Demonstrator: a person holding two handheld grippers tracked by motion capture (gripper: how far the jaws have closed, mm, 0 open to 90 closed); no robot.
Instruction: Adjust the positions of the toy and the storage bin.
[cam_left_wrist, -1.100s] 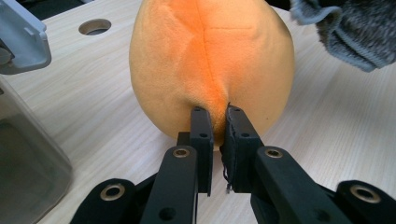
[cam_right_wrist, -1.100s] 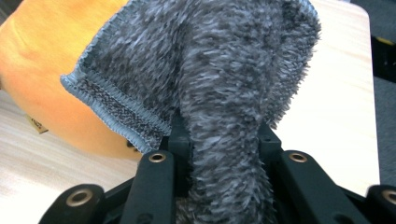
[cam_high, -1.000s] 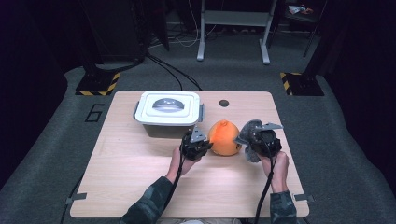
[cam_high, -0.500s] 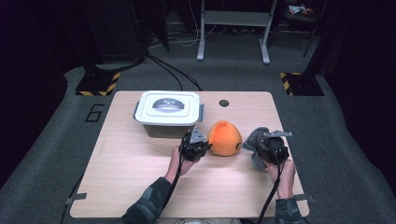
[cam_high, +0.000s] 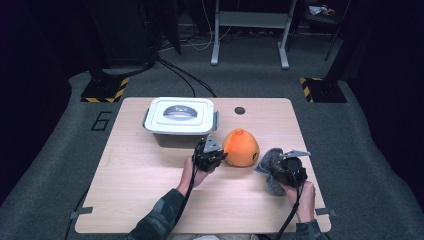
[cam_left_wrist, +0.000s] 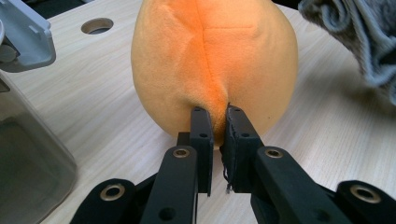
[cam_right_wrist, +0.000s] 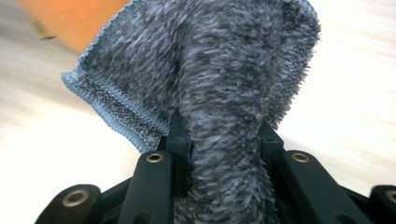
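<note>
Cloth (cam_high: 270, 162) in right claw (cam_high: 278, 165) moved away from orange plush (cam_high: 240, 147).

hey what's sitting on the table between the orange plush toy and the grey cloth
Nothing: in the high view, bare wood table separates the orange plush from the grey cloth clamped in the right gripper.

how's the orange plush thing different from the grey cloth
The orange plush is round, stuffed and smooth; the grey cloth is flat fabric, bunched, shaggy, with a stitched blue-grey edge. The plush rests on the table beside the lidded box, pinched at a fold by the left gripper; the cloth is clamped in the right gripper to the plush's right. Both are soft and gripped.
</note>
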